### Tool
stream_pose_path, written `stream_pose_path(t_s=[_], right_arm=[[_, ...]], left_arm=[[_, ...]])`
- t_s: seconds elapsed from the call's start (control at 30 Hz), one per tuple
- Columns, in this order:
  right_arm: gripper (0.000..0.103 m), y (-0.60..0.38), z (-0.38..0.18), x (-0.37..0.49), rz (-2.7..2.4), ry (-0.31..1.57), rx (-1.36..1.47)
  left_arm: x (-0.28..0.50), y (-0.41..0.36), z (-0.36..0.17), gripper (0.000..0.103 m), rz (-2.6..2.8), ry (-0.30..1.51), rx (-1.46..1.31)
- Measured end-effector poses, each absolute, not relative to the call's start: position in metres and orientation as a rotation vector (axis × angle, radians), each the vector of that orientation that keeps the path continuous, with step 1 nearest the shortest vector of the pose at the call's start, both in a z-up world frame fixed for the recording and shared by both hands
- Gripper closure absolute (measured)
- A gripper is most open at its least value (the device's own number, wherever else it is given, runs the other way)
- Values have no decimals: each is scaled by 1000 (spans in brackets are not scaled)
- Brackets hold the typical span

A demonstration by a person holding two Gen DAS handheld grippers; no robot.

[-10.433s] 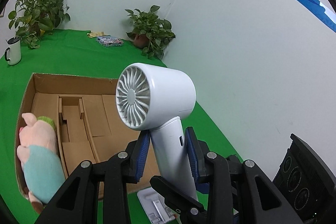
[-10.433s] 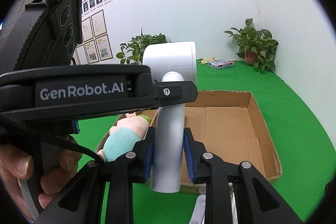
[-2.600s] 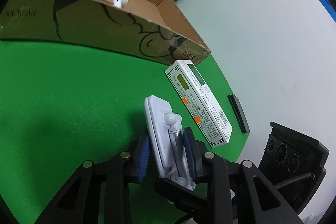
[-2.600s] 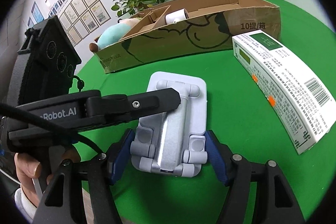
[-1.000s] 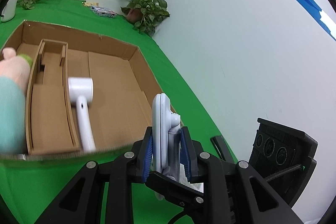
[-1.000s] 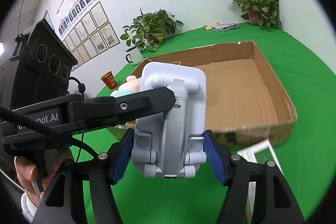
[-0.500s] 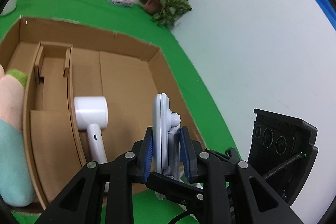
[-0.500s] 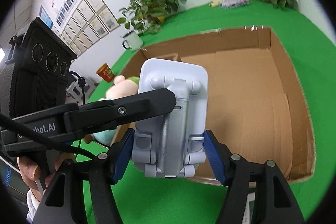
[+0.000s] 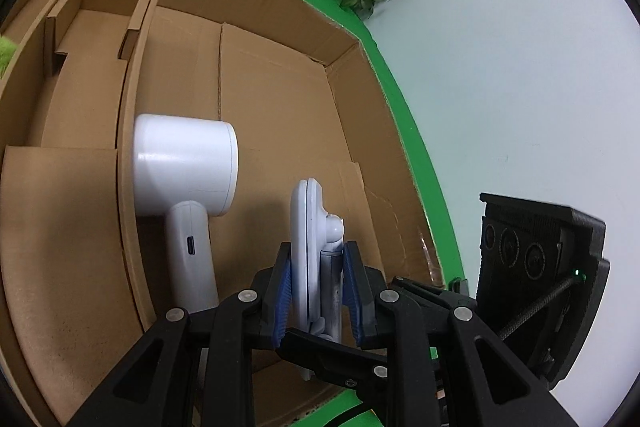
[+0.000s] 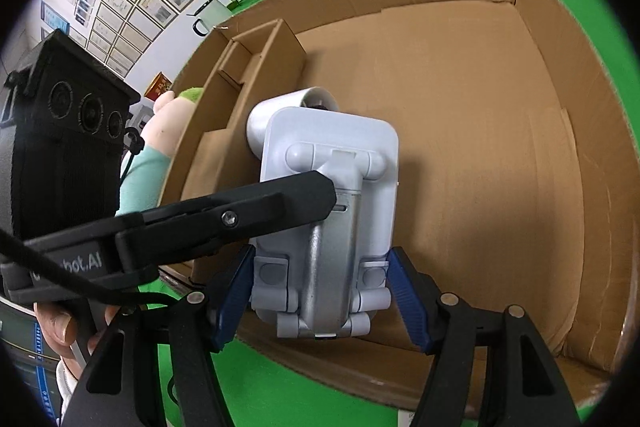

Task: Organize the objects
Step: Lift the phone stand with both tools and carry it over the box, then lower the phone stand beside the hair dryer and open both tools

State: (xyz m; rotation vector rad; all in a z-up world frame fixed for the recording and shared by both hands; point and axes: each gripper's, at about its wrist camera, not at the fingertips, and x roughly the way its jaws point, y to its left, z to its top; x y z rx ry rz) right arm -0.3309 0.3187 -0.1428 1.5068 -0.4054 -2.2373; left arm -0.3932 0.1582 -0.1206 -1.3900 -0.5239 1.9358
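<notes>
You are partway through: the white handheld fan (image 9: 182, 187) already lies in the cardboard box (image 9: 280, 99), against the cardboard divider (image 9: 128, 147), and a plush pig (image 10: 160, 131) sits in the far-left compartment. The grey folding phone stand (image 10: 328, 227) is not yet down; you hold it edge-up over the near end of the big compartment, just right of the fan's handle. Both grippers have it: your left gripper (image 9: 318, 291) is clamped across its thin thickness, pads pressed on both faces, and your right gripper (image 10: 322, 301) brackets its wide lower edges, blue pads touching or all but touching its sides. Both reach forward and tip down over the box's near wall, the left crossing in front of the right. What remains, by my reading, is lowering and letting go of the stand; whatever else waits on the green counter (image 10: 260, 387) is out of view.
</notes>
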Motion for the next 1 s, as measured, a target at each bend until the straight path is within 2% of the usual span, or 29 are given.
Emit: stream_pose_path(t_s=[0.07,0.13,0.2,0.23,0.37,0.43,0.47,0.6,0.73,0.77,0.9,1.0], right_arm=[[39,320,-145,-332,-2233,-409,1527],[47,321,-148,-332,-2228,-406,1553],[47,322,-152,-331,-2248,-385,1585],[47,321,-153,-331,-2256,-373,1592],[47,320,-153,-334,-2242,-414,1621],[38,318,-149,-332,-2232,-421,1616],[37,317,-146,-330,-2230,-419,1607],[37,320,-142,-332,-2244,-437,1591],[37,319,-149,-339,-2286,-376,1642],[37,318,-150,-339,-2287,-346,1655],[51,305,-155,-345,-2327,-223,1674],[51,299,-154,-346,-2341,-167,1657]], left_arm=[[-394,159,-120,83,1949,-503,-1399],[-393,158,-117,86,1970,-474,-1413],[-391,153,-110,85,1994,-463,-1388],[-388,151,-107,82,2001,-461,-1371],[-372,138,-83,82,2084,-366,-1302],[-363,131,-77,82,2130,-316,-1282],[-357,125,-76,82,2158,-280,-1277],[-346,115,-82,82,2239,-161,-1318],[-337,107,-91,82,2264,-101,-1346],[-338,107,-96,80,2264,-91,-1367],[-326,95,-100,78,2260,-102,-1355],[-320,91,-98,77,2258,-67,-1362]])
